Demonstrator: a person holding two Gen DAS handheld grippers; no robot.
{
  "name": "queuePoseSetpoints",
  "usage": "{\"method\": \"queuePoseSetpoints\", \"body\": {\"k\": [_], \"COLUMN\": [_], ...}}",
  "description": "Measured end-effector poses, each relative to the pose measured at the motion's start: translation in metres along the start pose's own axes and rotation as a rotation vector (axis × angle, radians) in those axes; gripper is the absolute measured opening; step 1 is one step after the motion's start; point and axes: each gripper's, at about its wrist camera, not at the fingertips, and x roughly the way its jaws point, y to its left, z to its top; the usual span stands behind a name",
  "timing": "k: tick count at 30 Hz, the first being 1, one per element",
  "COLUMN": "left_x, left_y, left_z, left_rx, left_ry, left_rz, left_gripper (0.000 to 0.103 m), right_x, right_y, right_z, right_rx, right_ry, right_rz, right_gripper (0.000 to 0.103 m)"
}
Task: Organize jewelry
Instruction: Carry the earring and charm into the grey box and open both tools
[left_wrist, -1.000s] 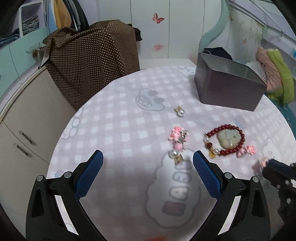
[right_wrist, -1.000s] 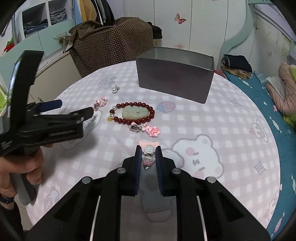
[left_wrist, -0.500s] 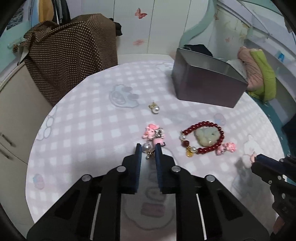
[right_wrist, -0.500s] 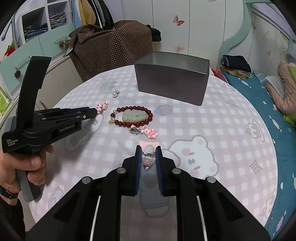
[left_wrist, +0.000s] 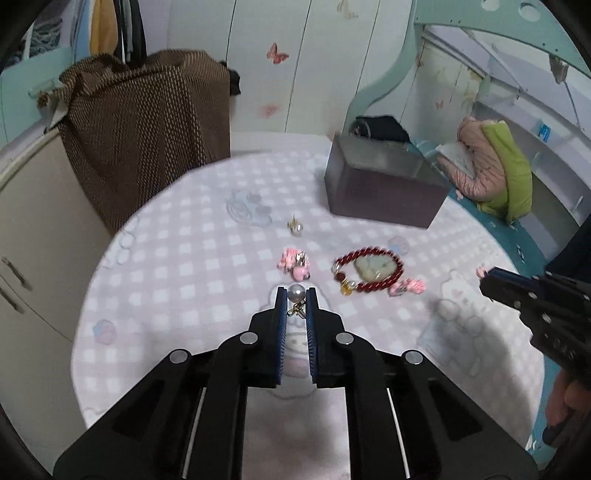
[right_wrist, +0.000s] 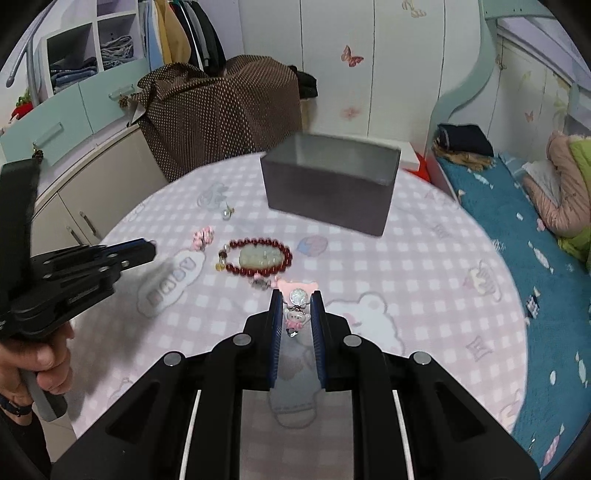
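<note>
Left wrist view: left gripper (left_wrist: 296, 295) fingers clamped on a pearl earring (left_wrist: 296, 293), clear of the counter (left_wrist: 177, 280). Right gripper (right_wrist: 296, 301) fingers pinch a pink charm (right_wrist: 295, 317). Box (right_wrist: 332, 184) stands open beyond the bracelet (right_wrist: 258, 258). Advice: carry both level over the rim, release low inside, one at a time.

Soft, even indoor light; faint shadows lie under each gripper. Motion blur smears everything beyond the sharp fingers, and fisheye bending darkens the corners.
</note>
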Motion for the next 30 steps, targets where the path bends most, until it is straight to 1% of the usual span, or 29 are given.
{"method": "queuePoseSetpoints", "body": {"k": [5, 8, 13, 15, 17, 21, 23, 26, 30], "left_x": [-0.038, -0.059, -0.073, -0.073, -0.069, -0.051, -0.034, -0.006, 0.036], "left_y": [-0.008, -0.015, -0.027, -0.032, -0.038, -0.051, -0.058, -0.069, -0.077], "left_z": [0.019, 0.038, 0.074, 0.09, 0.111, 0.147, 0.165, 0.183, 0.195], "left_rx": [0.011, 0.03, 0.06, 0.067, 0.076, 0.088, 0.091, 0.098, 0.092], "left_ry": [-0.088, -0.143, -0.195, -0.202, -0.203, -0.185, -0.156, -0.104, -0.021], "left_rz": [-0.003, -0.009, -0.029, -0.046, -0.052, -0.076, -0.091, -0.105, -0.125], "left_gripper": [0.01, 0.01, 0.01, 0.01, 0.01, 0.01, 0.01, 0.01, 0.01], "right_x": [-0.02, -0.034, -0.05, -0.052, -0.051, -0.04, -0.028, -0.009, 0.014], "right_y": [0.0, -0.002, -0.006, -0.009, -0.013, -0.023, -0.031, -0.041, -0.055], "right_z": [0.021, 0.04, 0.077, 0.093, 0.113, 0.14, 0.152, 0.162, 0.167], "right_rx": [-0.028, -0.045, -0.063, -0.066, -0.072, -0.063, -0.052, -0.034, 0.011], "right_ry": [-0.05, -0.089, -0.144, -0.155, -0.159, -0.143, -0.117, -0.074, -0.02], "right_rz": [-0.008, -0.007, -0.004, -0.004, -0.013, -0.005, -0.008, -0.009, 0.022], "right_gripper": [0.014, 0.014, 0.014, 0.014, 0.014, 0.014, 0.014, 0.014, 0.014]}}
